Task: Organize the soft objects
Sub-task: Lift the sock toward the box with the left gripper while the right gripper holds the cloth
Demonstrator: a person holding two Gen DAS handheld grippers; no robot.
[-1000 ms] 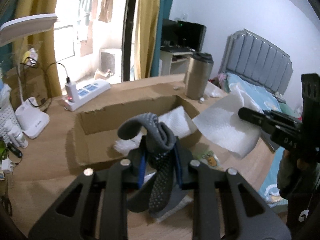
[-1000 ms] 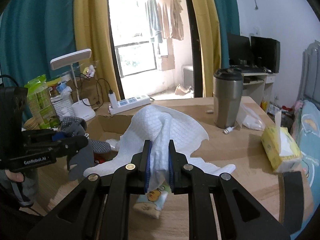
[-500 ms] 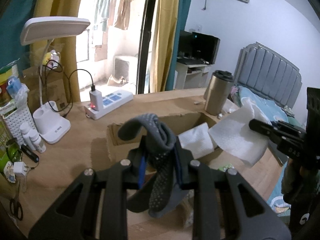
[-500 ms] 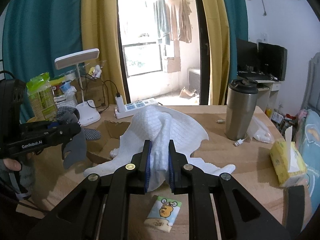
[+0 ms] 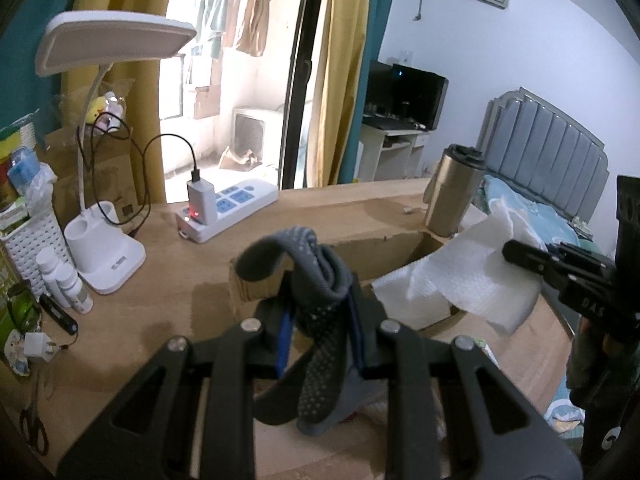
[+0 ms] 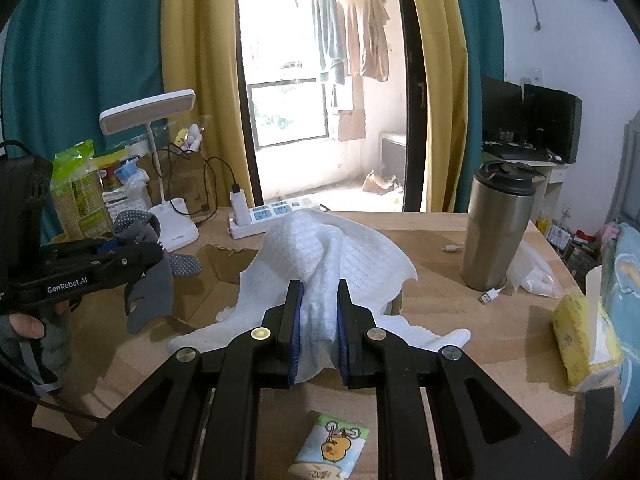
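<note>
Grippers in both hands sit raised above the light wooden tabletop (image 6: 460,280), each tilted somewhat downward and each gripping cloth. On the left side, the black two-finger left gripper (image 5: 320,320) has its blue-padded fingers pinched on a dark grey knitted sock with pale grip dots (image 5: 316,296), which loops up over the fingertips and hangs limp below them; in the right wrist view that same gripper (image 6: 132,254) is held by a hand in a grey fingerless glove (image 6: 28,332), off to the left of the open brown cardboard box (image 6: 224,268). Over on the right, the black right gripper (image 6: 319,320) is clamped on a white textured cloth (image 6: 340,256), bunched between its blue pads and draping forward over the box's near edge. A steel travel tumbler with a black lid (image 6: 500,224) stands upright just beyond the box, well apart from both grippers.
</note>
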